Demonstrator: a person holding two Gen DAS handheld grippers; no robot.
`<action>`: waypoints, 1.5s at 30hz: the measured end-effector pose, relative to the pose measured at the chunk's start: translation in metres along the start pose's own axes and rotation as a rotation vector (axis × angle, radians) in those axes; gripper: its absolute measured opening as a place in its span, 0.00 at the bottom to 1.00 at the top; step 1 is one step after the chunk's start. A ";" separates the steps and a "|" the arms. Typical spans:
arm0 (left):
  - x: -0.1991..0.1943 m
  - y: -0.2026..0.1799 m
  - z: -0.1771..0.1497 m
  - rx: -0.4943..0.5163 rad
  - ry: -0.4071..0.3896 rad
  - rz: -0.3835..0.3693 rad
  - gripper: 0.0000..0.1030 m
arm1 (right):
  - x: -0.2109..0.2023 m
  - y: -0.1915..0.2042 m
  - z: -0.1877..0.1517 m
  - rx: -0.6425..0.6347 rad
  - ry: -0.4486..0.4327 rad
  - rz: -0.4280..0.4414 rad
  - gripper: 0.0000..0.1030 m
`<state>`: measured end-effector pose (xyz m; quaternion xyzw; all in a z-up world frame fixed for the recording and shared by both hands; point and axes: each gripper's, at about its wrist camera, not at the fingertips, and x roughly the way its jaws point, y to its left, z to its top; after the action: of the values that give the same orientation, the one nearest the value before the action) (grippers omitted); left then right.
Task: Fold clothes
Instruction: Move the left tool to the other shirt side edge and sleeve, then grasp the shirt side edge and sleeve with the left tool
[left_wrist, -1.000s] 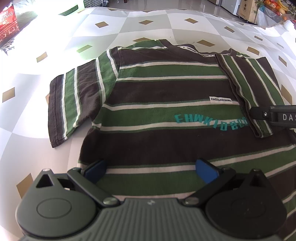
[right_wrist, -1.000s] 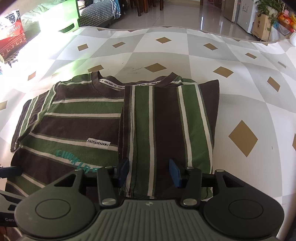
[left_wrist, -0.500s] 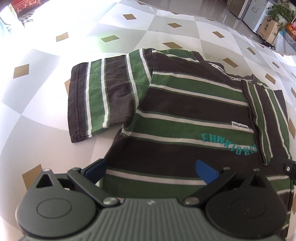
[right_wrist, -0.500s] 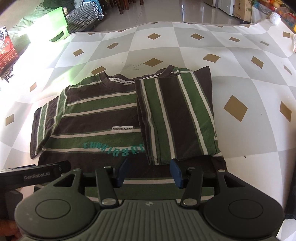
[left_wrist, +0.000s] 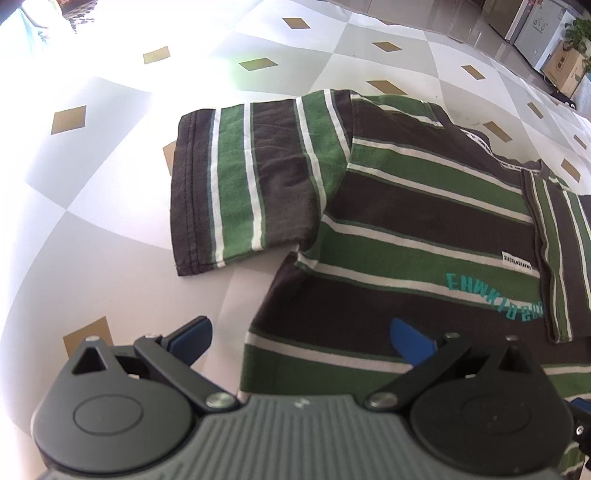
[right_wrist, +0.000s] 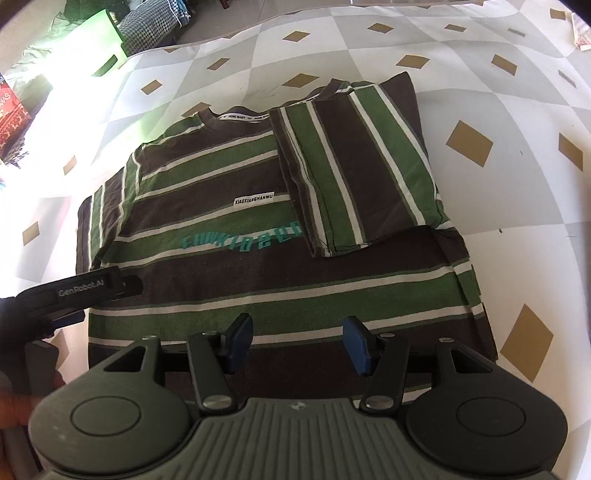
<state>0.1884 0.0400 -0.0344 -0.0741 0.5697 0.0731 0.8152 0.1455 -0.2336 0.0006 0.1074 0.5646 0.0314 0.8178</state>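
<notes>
The right gripper (right_wrist: 297, 341) hangs above the shirt's hem, its jaws opening with nothing between them. The left gripper (left_wrist: 299, 338) is spread wide and empty over the hem's left corner. The striped shirt (right_wrist: 258, 258) lies flat, front up, on a cloth (right_wrist: 517, 184) of grey and white checks with gold diamonds. Its right sleeve (right_wrist: 354, 166) is folded inward over the chest; the left sleeve (left_wrist: 240, 184) lies spread out to the side. Beyond the cloth's far edge stand a bright green box (right_wrist: 99, 40) and cardboard boxes (left_wrist: 565, 70) on a tiled floor.
</notes>
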 end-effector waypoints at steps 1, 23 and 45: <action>-0.001 0.005 0.004 -0.003 -0.007 0.007 1.00 | 0.001 -0.002 0.001 0.012 0.006 0.016 0.51; 0.018 0.081 0.066 -0.168 -0.042 -0.191 1.00 | 0.007 0.006 0.002 -0.016 0.051 0.051 0.51; 0.039 0.096 0.080 -0.244 -0.043 -0.223 0.88 | 0.018 0.007 0.002 -0.011 0.122 0.080 0.51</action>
<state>0.2558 0.1514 -0.0470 -0.2337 0.5271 0.0526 0.8154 0.1542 -0.2239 -0.0142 0.1229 0.6083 0.0736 0.7807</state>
